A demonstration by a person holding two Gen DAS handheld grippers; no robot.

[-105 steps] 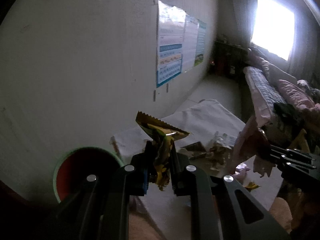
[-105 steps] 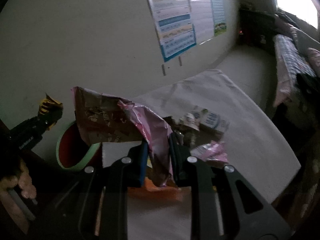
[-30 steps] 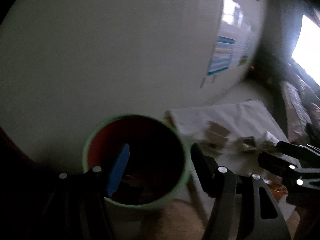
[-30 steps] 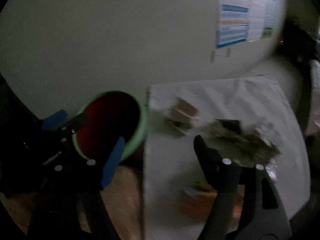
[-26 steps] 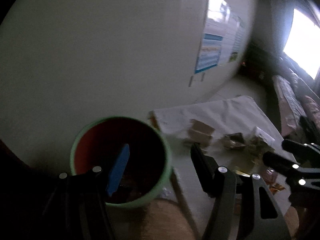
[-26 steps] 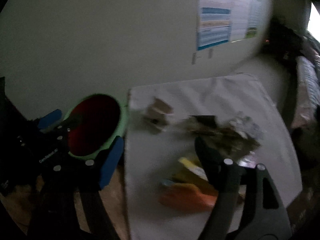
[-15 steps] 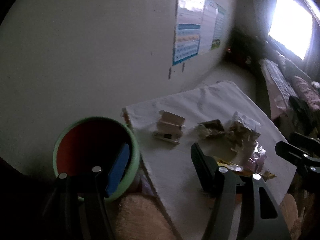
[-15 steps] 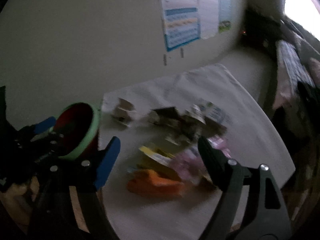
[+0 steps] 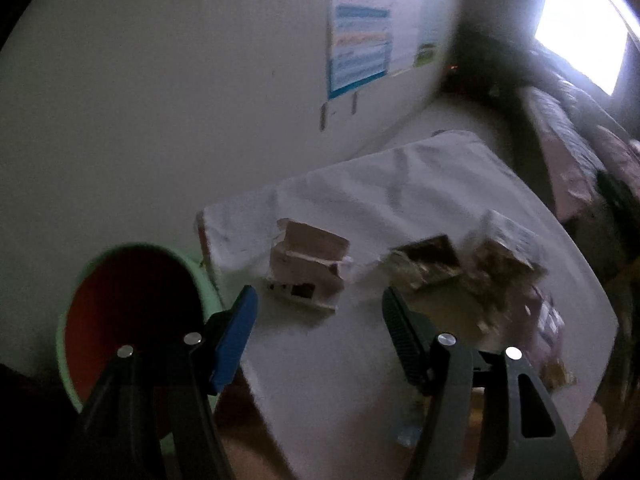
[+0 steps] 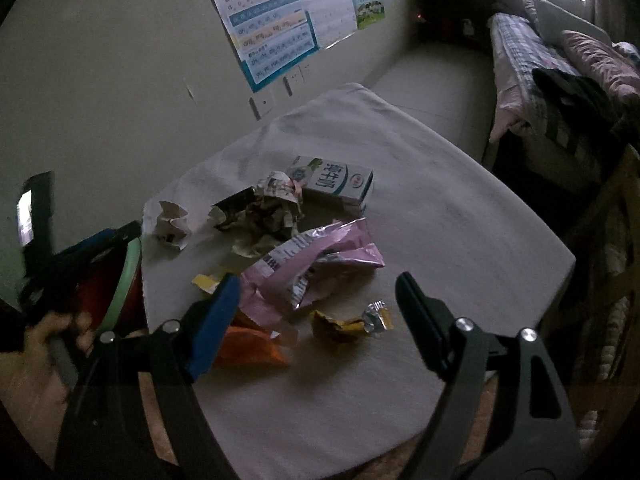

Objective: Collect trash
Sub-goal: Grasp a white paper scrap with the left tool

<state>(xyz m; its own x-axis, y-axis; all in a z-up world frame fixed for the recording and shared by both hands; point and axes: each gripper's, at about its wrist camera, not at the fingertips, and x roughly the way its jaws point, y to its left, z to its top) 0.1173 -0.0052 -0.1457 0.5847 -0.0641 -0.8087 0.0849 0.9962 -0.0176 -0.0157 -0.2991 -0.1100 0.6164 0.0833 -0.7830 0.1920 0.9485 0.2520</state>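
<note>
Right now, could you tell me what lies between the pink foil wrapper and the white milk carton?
Crumpled printed paper lies between wrapper and carton, in the right wrist view.

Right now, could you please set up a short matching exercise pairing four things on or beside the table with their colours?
Things:
1. milk carton
2. large torn wrapper
3. bin
4. flat packet nearest the right gripper

Colours:
A. orange
B. green rim, red inside
C. white with blue print
D. pink

Pairs: 1-C, 2-D, 3-B, 4-A
</note>
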